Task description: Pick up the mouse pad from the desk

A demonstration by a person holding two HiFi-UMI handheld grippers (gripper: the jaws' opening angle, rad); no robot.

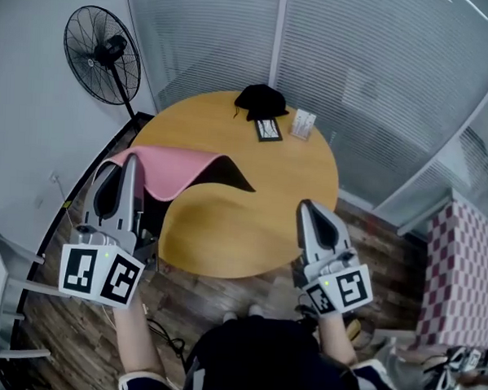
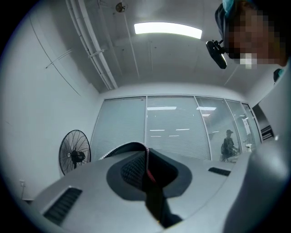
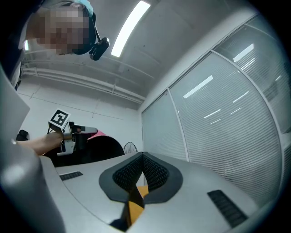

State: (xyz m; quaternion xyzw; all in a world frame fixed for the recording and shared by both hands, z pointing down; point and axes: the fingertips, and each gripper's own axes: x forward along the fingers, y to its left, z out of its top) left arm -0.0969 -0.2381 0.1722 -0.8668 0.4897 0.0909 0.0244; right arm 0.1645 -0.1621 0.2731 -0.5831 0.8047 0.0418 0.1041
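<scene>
Pink mouse pad (image 1: 173, 168) hangs from the left gripper (image 1: 132, 161), which is clenched on its near edge. The far part droops w/ black underside showing, and its tip is touching or just above the round wood table (image 1: 250, 231); can't tell which. The left gripper view shows the thin pink rim pinched btwn the pads. The right gripper (image 1: 307, 208) is closed on nothing, well apart from the pad.

Pickup looks nearly done. Best to keep the pinch firm and lift straight up w/o jerks, since a floppy pad could slip from an edge grip.

At the table's far side sit a black cap-like item (image 1: 261, 99), a small frame (image 1: 269, 129) and a white card (image 1: 303, 124). Around it are glass partitions (image 1: 357, 65) w/ blinds, a standing fan (image 1: 102, 55) at left and a checkered seat (image 1: 464, 275) at right.
</scene>
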